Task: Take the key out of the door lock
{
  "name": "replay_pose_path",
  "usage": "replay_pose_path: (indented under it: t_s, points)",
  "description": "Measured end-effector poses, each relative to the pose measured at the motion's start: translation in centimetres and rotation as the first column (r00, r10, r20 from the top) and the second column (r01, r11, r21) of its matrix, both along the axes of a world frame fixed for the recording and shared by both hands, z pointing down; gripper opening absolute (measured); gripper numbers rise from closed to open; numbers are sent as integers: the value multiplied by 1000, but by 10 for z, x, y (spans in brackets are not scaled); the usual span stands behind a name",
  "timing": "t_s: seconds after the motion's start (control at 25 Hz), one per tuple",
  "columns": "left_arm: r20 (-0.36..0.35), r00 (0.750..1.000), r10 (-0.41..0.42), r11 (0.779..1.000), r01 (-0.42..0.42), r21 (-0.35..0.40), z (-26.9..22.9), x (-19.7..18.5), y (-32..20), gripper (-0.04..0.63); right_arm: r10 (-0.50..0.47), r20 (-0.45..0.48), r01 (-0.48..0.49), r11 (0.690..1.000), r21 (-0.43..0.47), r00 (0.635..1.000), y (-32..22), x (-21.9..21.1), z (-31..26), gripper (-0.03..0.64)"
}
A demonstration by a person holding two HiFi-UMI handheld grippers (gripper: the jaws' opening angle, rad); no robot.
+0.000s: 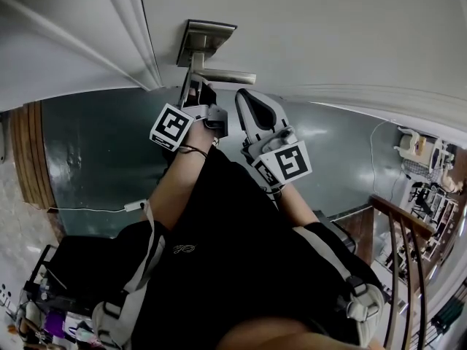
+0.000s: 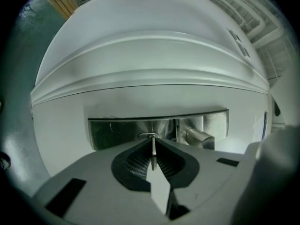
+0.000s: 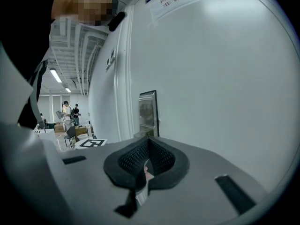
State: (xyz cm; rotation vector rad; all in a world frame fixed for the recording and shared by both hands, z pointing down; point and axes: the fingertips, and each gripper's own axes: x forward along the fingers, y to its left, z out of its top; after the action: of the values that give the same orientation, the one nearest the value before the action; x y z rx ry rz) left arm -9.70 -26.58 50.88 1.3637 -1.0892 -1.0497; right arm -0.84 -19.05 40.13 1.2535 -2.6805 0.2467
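Your left tongs (image 2: 153, 148) are clamped on the thin silver metal key (image 2: 153, 156). It stands edge-on between the pads, its far end at the keyhole of the brushed steel lock plate (image 2: 112, 131) on the white door (image 2: 140, 64). The silver lever handle (image 2: 199, 136) sits just right of it. Your right tongs (image 3: 149, 139) are pressed together on nothing, near the door.

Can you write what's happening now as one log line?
left claw: shut on key | key: at lock plate | right claw: shut, empty
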Motion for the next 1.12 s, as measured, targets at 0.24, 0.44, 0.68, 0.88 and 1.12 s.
replay_pose_path:
  t_s: [0.24,0.44,0.68,0.88,1.12]
  points:
    - [-45,997,-60,998,59,-33,3,-2,-1,37,-2,-1,2,1000,-3,1000,-3,2,4,8]
    - [-55,995,-81,996,80,-31,4,-3,1,35,-7,2,7,1000,-2,1000,-1,0,3,8]
    - [-19,997,-76,997,76,-14,1,-2,-2,34,-17,8,17,1000,-6,1000,-1,1,3,8]
    - [-28,996,-81,997,81,-1,2,0,6,34,-17,9,17,1000,-10,1000,-6,2,5,8]
    - [-7,997,-80,997,80,13,1,-2,9,34,-31,12,32,999,-9,999,-3,1,5,8]
